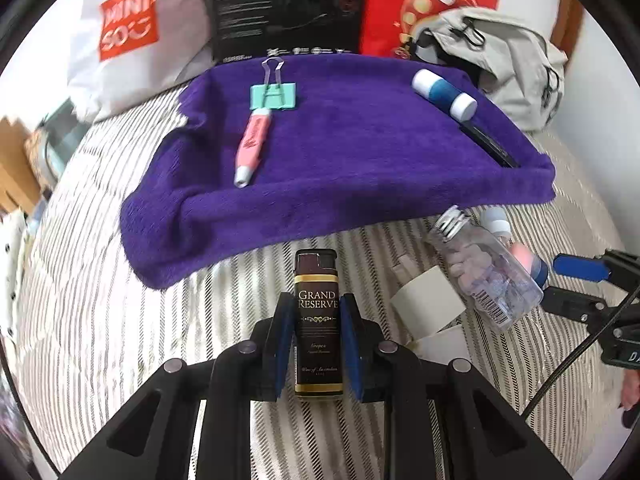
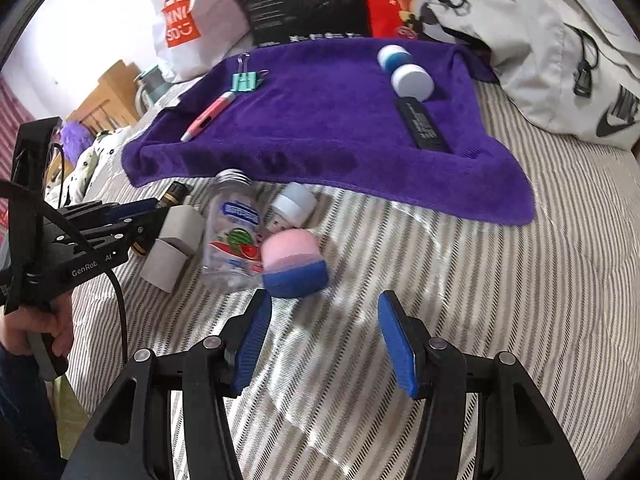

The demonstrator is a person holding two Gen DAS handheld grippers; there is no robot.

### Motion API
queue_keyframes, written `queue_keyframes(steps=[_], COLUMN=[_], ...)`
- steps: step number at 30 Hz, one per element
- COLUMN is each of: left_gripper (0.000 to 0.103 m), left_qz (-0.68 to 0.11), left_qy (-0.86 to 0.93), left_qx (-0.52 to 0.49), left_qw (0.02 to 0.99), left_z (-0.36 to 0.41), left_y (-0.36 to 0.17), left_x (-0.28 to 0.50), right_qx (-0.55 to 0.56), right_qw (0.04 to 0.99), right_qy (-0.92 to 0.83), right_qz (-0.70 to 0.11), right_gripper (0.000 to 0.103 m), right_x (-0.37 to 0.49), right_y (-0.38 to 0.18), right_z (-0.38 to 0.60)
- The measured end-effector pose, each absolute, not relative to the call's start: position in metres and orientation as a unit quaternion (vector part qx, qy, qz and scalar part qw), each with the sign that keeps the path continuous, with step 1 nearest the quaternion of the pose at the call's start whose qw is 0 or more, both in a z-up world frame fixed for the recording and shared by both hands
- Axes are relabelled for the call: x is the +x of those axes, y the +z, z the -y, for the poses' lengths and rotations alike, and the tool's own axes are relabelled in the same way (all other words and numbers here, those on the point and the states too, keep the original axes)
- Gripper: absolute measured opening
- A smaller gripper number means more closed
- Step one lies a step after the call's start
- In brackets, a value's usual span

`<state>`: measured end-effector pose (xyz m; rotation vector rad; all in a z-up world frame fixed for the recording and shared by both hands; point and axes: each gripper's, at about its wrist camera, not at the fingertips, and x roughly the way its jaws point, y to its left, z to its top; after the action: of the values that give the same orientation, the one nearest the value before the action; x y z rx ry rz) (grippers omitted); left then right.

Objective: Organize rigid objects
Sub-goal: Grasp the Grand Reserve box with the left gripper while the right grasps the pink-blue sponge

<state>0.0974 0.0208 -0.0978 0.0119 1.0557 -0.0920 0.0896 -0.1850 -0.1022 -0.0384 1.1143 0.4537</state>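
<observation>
Your left gripper point(image 1: 319, 344) has its two blue-padded fingers pinching one dark "Grand Reserve" lighter point(image 1: 319, 320), held upright-lengthwise between them just short of the purple towel's point(image 1: 360, 152) near edge, above the striped bed cover point(image 1: 100, 320). Your right gripper point(image 2: 324, 344) has its fingers spread wide with nothing between them, hovering over the bed cover just short of one pink-and-blue sponge point(image 2: 294, 262).

On the towel you have four things. There is one mint binder clip point(image 1: 274, 94) with one pink pen-shaped tool point(image 1: 252, 146) lying just below it on the left side. On the right side, one blue roller with two white end caps point(image 1: 444, 90) sits just above one flat black stick point(image 1: 490, 146).

Off the towel, on the bed cover, count the loose pile near the right gripper. It holds one clear plastic bottle with a watermelon label point(image 2: 236, 232) lying on its side with tablets inside, one small white-capped bottle point(image 2: 294, 204) beside it, and the sponge touching the bottle. Two pale cardboard-like blocks point(image 2: 174, 240) lie beside the left gripper.

Behind the towel stand one white Miniso bag point(image 1: 132, 24), one black box point(image 1: 288, 4), one red bag point(image 1: 432, 0) and one beige backpack point(image 2: 540, 40). Your hand point(image 2: 44, 328) grips the left tool's handle at the edge of the right wrist view.
</observation>
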Motion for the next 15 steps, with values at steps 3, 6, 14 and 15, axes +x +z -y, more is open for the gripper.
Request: queue_keyframes(steps=[3,6,14,15], left_gripper=[0.022,0.022,0.023,0.023], left_qz=[-0.506,-0.508,-0.51,-0.509], left_qy=[-0.049,-0.047,-0.046,-0.046], left_qx=[-0.008,0.0,0.01,0.01], left_qw=[0.861,0.86,0.859,0.859], left_z=[-0.026,-0.024,-0.021,-0.021], left_y=[-0.097,-0.098,-0.099,-0.099], left_x=[0.097,0.097,0.098,0.097], right_qx=[-0.025,-0.036,-0.077,-0.088], right_qw=[0.824,0.824,0.831,0.834], right_qy=[0.219,0.222,0.227,0.225], right_qz=[-0.522,-0.519,-0.501,-0.497], right_gripper=[0.055,0.055,0.044,0.041], right_x=[0.095,0.099,0.106,0.105], right_y=[-0.106,-0.108,-0.111,-0.111], right_z=[0.18,0.174,0.162,0.16])
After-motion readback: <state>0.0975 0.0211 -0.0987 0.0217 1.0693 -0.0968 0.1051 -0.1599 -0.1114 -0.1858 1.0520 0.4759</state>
